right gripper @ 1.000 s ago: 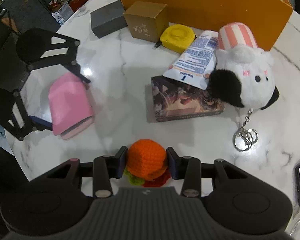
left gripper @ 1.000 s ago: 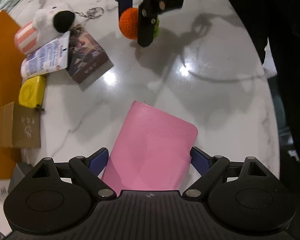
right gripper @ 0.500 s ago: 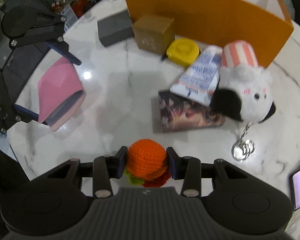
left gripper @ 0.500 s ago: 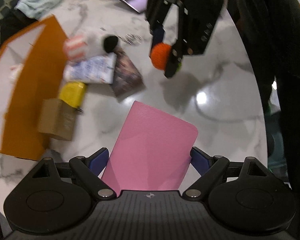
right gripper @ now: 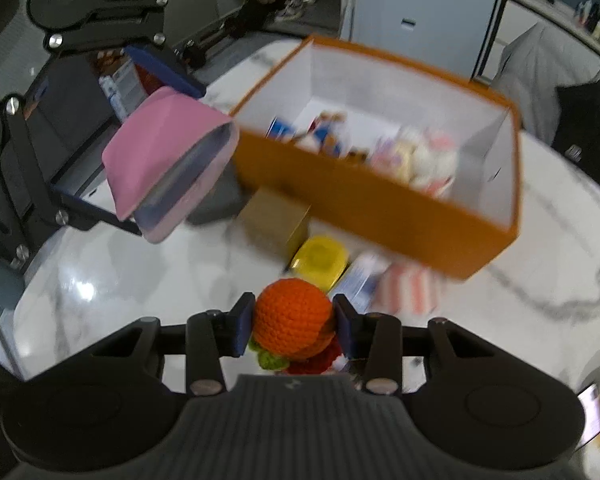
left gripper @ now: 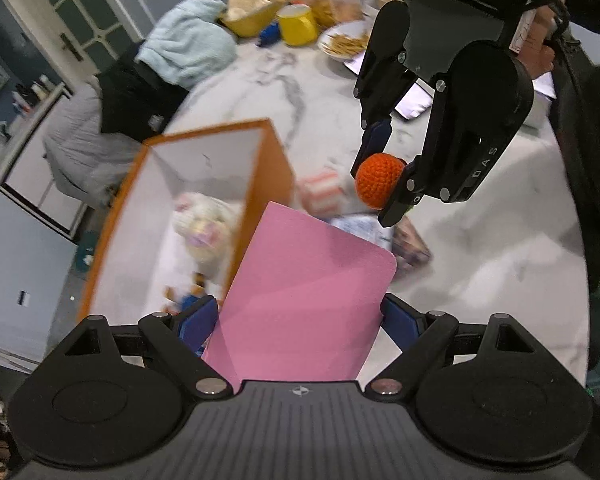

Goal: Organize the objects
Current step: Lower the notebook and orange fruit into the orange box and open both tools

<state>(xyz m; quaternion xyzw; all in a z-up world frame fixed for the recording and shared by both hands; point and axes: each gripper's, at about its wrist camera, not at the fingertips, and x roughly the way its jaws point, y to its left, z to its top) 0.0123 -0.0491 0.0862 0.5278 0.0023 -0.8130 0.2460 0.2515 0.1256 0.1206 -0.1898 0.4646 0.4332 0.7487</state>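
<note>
Pink notebook (left gripper: 304, 300) sits clamped in my left gripper (left gripper: 300, 320), one item, held in the air beside the near wall of the one orange box (right gripper: 380, 216). My right gripper (right gripper: 294, 326) squeezes one orange crochet toy (right gripper: 292, 320), also lifted above the marble table (right gripper: 120, 288). Below lie one yellow tape measure (right gripper: 320, 260), one gold carton (right gripper: 272, 224) and one striped plush (right gripper: 408, 286).

I'm looking into a lived-in home, marble table (left gripper: 500, 256) holding snack plate (left gripper: 342, 40), glass-paned door (left gripper: 80, 12), blue towel (left gripper: 188, 46) lying about
</note>
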